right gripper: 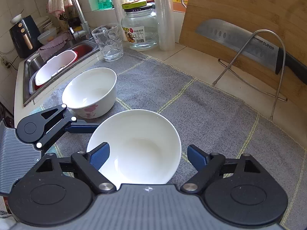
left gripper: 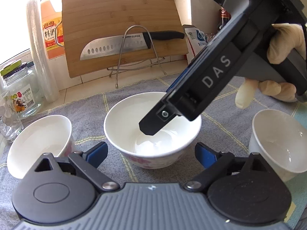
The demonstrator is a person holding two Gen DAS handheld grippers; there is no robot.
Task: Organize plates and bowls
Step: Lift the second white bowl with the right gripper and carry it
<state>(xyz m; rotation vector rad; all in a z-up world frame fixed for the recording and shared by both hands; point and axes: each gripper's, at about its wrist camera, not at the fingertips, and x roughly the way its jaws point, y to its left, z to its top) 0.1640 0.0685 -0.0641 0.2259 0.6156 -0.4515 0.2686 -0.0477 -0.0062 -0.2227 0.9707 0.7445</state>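
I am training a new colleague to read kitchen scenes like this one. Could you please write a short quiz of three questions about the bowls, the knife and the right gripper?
1. How many bowls stand on the grey cloth in the left wrist view?
2. True or false: the knife lies flat on the grey cloth.
3. Into which thing does the right gripper reach? A. the glass jar B. the middle bowl C. the sink

Key
1. Three.
2. False: it leans against the cutting board.
3. B.
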